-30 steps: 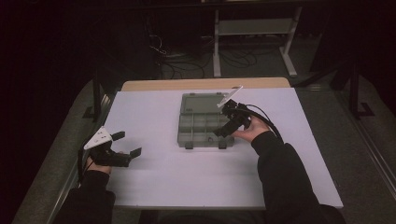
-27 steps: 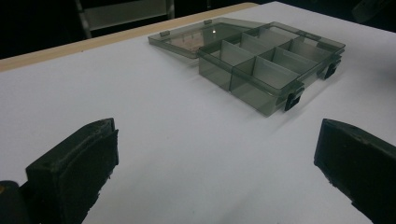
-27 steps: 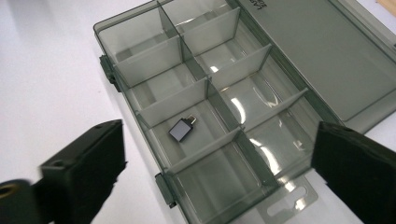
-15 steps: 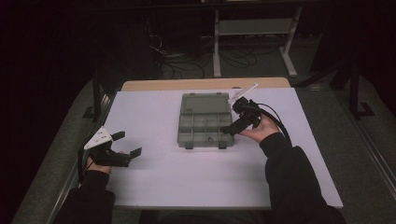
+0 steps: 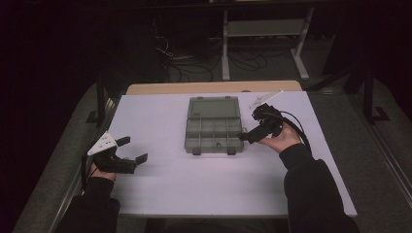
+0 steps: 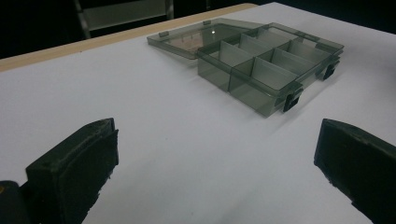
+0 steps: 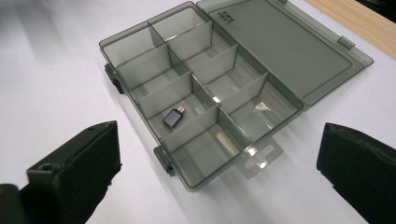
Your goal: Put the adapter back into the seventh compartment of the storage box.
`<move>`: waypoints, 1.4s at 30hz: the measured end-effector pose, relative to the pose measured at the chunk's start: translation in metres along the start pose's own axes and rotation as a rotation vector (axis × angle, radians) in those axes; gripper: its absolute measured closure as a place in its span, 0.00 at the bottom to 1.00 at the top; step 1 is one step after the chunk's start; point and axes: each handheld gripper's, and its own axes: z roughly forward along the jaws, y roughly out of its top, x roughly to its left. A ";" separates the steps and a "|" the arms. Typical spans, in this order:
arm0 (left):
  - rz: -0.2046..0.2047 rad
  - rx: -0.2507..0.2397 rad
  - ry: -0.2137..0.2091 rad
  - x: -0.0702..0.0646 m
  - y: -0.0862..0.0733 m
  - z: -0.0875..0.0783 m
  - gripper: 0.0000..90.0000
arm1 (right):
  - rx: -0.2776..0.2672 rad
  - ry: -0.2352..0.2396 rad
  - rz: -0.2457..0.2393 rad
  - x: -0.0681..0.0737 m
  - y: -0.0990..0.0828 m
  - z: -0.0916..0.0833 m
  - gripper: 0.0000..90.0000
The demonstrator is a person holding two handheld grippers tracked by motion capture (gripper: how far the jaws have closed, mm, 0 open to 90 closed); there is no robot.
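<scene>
Smoky translucent plastic organizer box [image 5: 213,125] lies open on the white surface [image 5: 194,189], roughly at its middle, lid [image 5: 214,107] folded flat on the far side toward the wooden edge strip [image 5: 214,87]. Landmark for everything else: this box. Dividers split the tray into two rows of compartments. Right gripper view: one small dark adapter-like piece [image 7: 174,116] with a metal tip lies in a compartment of the latch-side row, second from the hang-tab end; the other compartments visible there look bare. Two dark latches [image 7: 165,160] sit on the front wall of the box; a clear hang tab [image 7: 259,158] sticks out of one short end. Right gripper [image 5: 244,137] is just beside the box's right end near the front corner, held by the person's right hand [image 5: 278,141], its cable [image 5: 296,127] looping behind; fingers [image 7: 74,172] spread wide, released, nothing between them, box seen through the gap. Left gripper [image 5: 132,150] is well apart from the box, toward the left front of the surface, in the left hand [image 5: 99,167], grey three-cornered plate [image 5: 102,143] on top; fingers [image 6: 74,168] likewise spread wide and holding nothing, bare surface between them, box farther off ahead. Dark sleeves [image 5: 311,194] enter from the near edge.
</scene>
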 end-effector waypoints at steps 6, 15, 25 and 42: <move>0.001 0.002 0.001 0.000 0.000 0.000 0.00 | -0.016 -0.006 0.010 -0.002 -0.012 -0.005 0.00; 0.000 0.002 0.001 0.000 0.000 0.000 0.00 | -0.035 -0.011 0.021 -0.002 -0.025 -0.013 0.00; 0.001 0.002 0.003 0.000 0.000 0.000 0.00 | -0.054 -0.015 0.028 -0.002 -0.037 -0.020 0.00; 0.003 0.004 0.004 0.000 0.000 0.000 0.00 | -0.096 -0.021 0.099 -0.004 -0.069 -0.031 0.00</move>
